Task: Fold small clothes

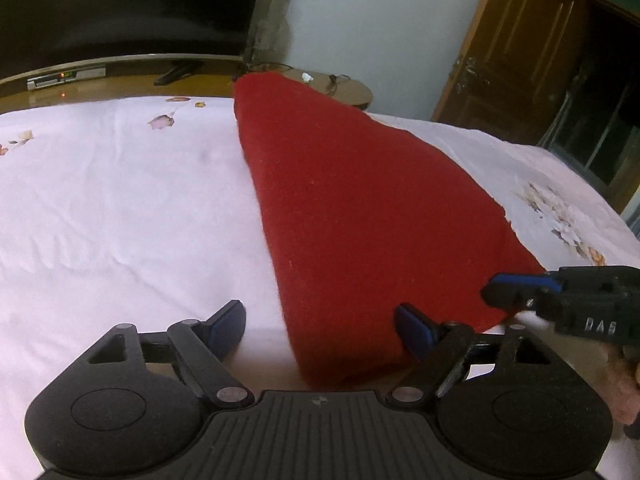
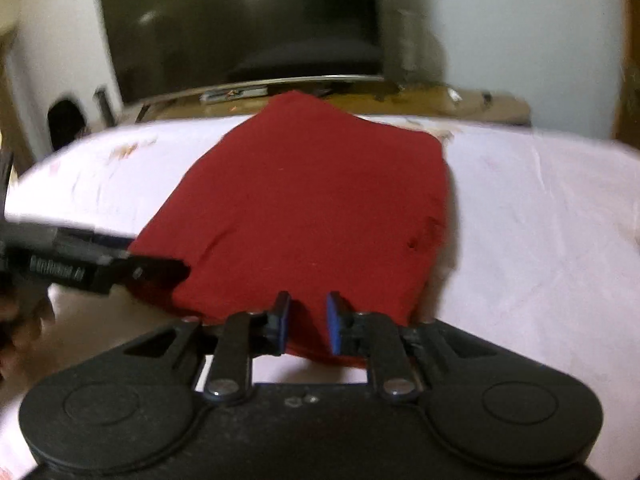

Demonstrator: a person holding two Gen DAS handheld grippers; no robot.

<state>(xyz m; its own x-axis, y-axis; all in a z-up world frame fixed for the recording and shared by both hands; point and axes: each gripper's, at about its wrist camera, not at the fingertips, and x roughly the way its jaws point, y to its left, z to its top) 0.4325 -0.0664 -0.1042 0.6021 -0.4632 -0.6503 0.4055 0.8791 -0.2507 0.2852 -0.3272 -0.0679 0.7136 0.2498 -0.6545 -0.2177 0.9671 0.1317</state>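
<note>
Left gripper: jaws spread wide, nothing pinched; its right finger sits at the near left part of the red cloth, the left finger over bare sheet.
Red cloth: small garment lying flat on the bed, a long shape running away toward the far edge.
Right gripper: jaws parted a little and opening, blue pads either side of the cloth's near edge, not pressing it.
Bed sheet: pale pink, flower print.
Behind: dark television on a wooden stand; wooden door at right.
</note>
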